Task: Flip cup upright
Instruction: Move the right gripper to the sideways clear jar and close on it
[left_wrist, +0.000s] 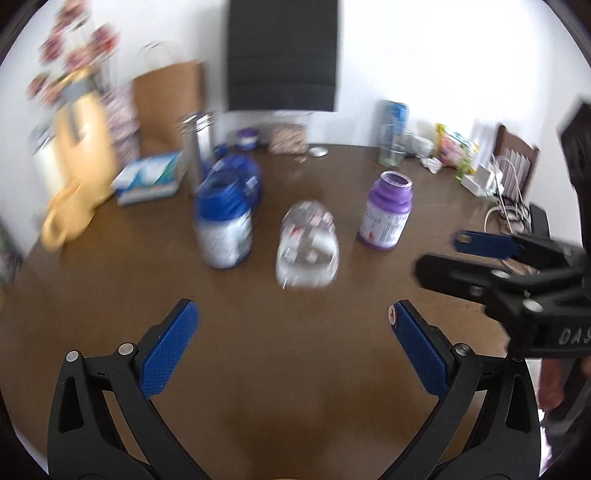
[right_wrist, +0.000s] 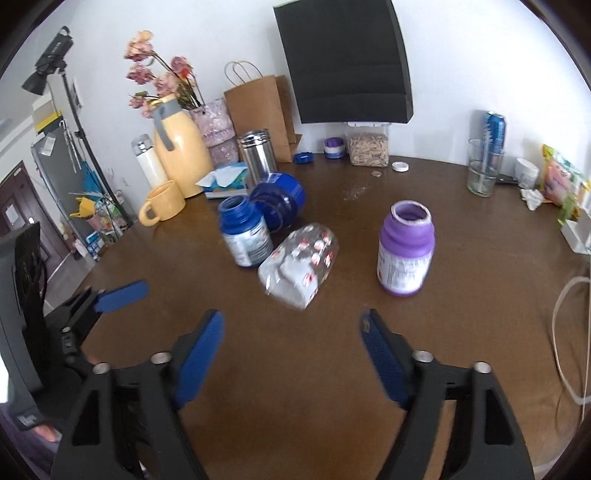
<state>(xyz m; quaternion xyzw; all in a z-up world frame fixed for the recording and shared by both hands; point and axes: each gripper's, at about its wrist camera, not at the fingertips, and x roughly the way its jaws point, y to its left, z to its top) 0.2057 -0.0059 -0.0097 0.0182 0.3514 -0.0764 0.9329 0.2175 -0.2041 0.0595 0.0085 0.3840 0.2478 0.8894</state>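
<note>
You have one clear cup (right_wrist: 299, 267) with red-and-white print, lying on its side near the middle of the brown tabletop (right_wrist: 480, 295). Around it are three jars: one open purple jar (right_wrist: 405, 251) upright to its right, one open blue jar (right_wrist: 244, 236) upright just beside it on the left, and one more blue jar (right_wrist: 280, 201) tipped over behind that. Further back stand one yellow mug (right_wrist: 162, 203), one yellow thermos jug (right_wrist: 181, 147) and one steel canister (right_wrist: 258, 155).

Your left tool (left_wrist: 293, 321) has its fingers spread wide with nothing between them, short of the cup (left_wrist: 308, 245). Your right tool (right_wrist: 291, 332) is likewise wide apart and holds nothing, with the cup just ahead of its tips.
</note>
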